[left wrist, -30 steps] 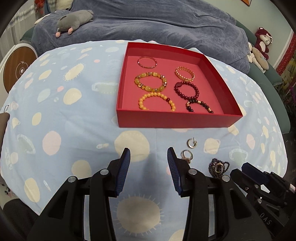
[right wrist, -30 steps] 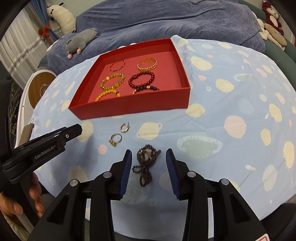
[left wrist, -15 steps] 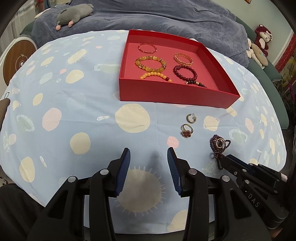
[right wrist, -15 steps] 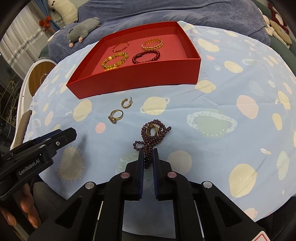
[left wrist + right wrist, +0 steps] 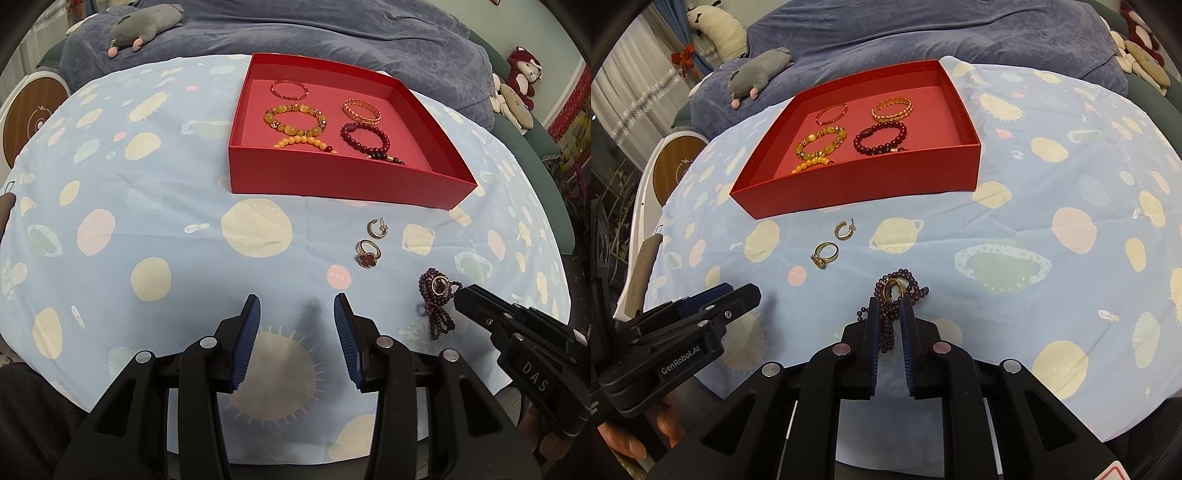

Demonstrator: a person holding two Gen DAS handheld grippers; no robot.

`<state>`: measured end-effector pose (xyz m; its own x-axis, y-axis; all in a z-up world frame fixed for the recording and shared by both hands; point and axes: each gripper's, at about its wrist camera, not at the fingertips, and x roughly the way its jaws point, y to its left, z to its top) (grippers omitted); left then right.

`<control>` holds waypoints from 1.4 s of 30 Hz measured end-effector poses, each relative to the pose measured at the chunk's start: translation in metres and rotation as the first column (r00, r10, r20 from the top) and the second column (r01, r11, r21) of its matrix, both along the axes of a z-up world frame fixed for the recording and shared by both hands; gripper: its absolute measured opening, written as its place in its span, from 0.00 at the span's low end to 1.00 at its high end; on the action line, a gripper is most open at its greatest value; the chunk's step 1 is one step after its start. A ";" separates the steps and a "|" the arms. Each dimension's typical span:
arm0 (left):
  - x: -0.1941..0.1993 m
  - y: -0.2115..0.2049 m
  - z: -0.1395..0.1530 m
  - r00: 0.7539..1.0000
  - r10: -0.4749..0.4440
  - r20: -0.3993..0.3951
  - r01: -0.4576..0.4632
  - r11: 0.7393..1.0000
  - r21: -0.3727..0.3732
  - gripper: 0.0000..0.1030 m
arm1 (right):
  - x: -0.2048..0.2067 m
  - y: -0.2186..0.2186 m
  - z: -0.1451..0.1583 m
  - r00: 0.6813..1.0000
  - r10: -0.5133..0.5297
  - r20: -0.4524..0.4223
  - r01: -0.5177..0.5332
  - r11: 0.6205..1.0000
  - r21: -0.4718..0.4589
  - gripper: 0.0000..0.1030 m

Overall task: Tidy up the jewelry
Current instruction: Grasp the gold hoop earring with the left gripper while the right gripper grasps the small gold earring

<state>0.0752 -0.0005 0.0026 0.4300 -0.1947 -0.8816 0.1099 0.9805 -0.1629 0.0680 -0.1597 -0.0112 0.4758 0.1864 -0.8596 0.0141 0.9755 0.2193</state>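
Note:
A dark purple bead necklace (image 5: 901,282) with a gold ring pendant lies bunched on the blue patterned cloth. My right gripper (image 5: 889,301) has its strands between its blue pads; its jaws are opening slightly while the beads still fill the gap. From the left wrist view, the necklace (image 5: 436,295) sits at the right gripper's tip (image 5: 461,295). My left gripper (image 5: 297,306) hovers open and empty over the cloth. A gold ring (image 5: 367,253) and a hoop earring (image 5: 376,228) lie loose before the red box (image 5: 332,181), which holds several bracelets.
The cloth-covered table (image 5: 147,221) drops off at its rounded near edge. Behind it is a blue-covered bed with a grey plush toy (image 5: 144,29). A round wooden-faced object (image 5: 676,166) stands at the left. A hand (image 5: 624,439) holds the left gripper.
The right jaws closed from wide apart onto the necklace strands, then parted a little around the bunched beads. The left gripper drew back a little from the box, its jaws unchanged.

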 end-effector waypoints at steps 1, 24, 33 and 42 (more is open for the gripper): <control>0.000 0.000 0.000 1.000 -0.001 -0.001 0.001 1.000 0.000 0.39 | 0.003 0.001 0.000 1.000 0.004 -0.001 -0.004 1.000 -0.003 0.13; 0.007 -0.002 -0.007 1.000 0.002 -0.024 -0.002 1.000 -0.027 0.39 | 0.017 -0.003 -0.010 1.000 0.015 -0.005 -0.015 1.000 0.000 0.06; 0.020 -0.018 0.002 1.000 -0.022 -0.010 0.021 0.998 -0.064 0.39 | 0.018 -0.020 0.013 0.998 -0.035 0.049 0.033 0.999 0.037 0.06; 0.054 -0.061 -0.004 0.997 -0.082 -0.002 0.082 0.994 -0.077 0.41 | 0.029 -0.037 0.013 0.996 -0.075 0.045 0.072 0.996 0.048 0.06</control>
